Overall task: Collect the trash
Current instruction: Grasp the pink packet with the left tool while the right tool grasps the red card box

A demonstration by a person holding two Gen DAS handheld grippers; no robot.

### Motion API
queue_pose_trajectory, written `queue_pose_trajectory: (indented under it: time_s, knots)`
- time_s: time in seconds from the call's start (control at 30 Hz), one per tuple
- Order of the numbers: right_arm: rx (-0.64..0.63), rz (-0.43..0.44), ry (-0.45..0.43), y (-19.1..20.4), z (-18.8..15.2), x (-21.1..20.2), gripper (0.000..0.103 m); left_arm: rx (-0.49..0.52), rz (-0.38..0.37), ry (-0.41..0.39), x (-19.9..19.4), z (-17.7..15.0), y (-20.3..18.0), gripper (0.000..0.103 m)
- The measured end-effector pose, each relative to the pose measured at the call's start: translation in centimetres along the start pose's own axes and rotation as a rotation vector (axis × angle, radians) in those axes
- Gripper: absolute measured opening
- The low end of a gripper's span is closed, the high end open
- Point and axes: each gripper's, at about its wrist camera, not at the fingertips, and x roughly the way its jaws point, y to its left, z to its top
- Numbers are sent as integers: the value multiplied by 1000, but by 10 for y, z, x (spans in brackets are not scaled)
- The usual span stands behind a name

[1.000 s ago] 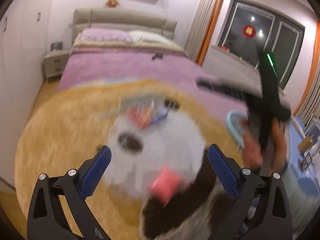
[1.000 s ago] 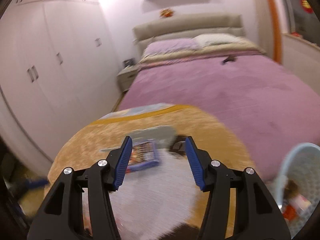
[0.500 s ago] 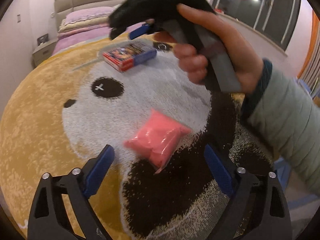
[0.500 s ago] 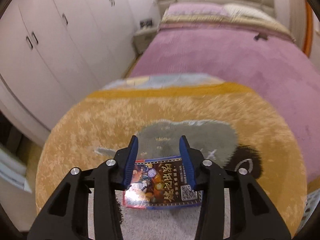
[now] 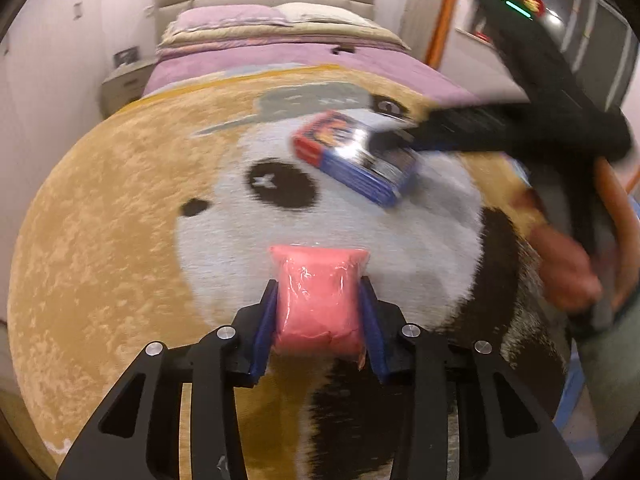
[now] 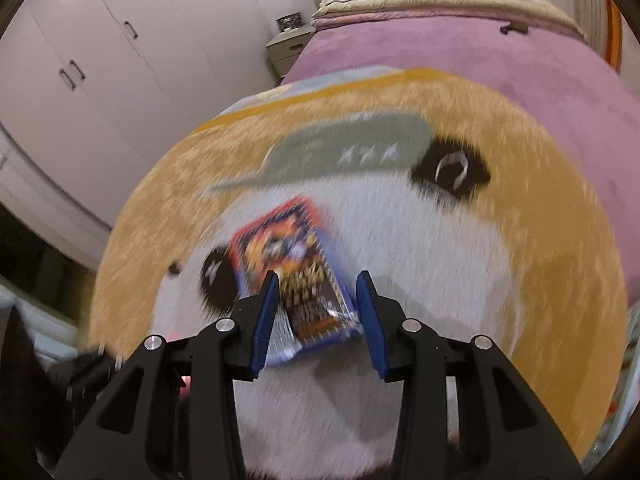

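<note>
My left gripper (image 5: 319, 304) is shut on a pink plastic packet (image 5: 318, 300), held just above the round rug (image 5: 100, 220). My right gripper (image 6: 316, 304) is shut on a blue and red printed box (image 6: 292, 268), which is lifted and tilted above the rug. In the left wrist view the same box (image 5: 352, 156) hangs from the right gripper's black fingers (image 5: 460, 132) at the upper right, off the rug. The box is blurred.
The rug (image 6: 540, 240) shows a cartoon dog face in orange, white and black. A bed with a purple cover (image 6: 460, 52) stands beyond it. White wardrobes (image 6: 120, 40) line the left wall, with a nightstand (image 6: 288, 46) by the bed. A blue rim (image 5: 570, 384) shows at right.
My left gripper has closed on the pink packet and raised it. My right gripper has closed on the printed box and lifted it off the rug, tilting it.
</note>
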Motion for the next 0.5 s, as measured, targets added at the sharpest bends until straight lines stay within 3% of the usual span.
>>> queue_pose_trajectory:
  time_s: [0.1,0.17,0.23,0.37,0.5]
  knots:
    - [-12,30,-25,7,-11,-13,50,-43,16,-12,-3,3,17,37]
    - [-30,-7,-69,15,-15,-17,62,-70,29,-26,-6,5,26,37]
    - [-57,-49,-88,24,-18,-15,66,-91,31,-44,-7,8,31,37]
    - [-131,-182,-94,46,-18,3,67,-122,43,-68,-8,17,42,37]
    - [-126,-244,-97,47,-19,13,67,-145,49,-81,-8,24,53,37]
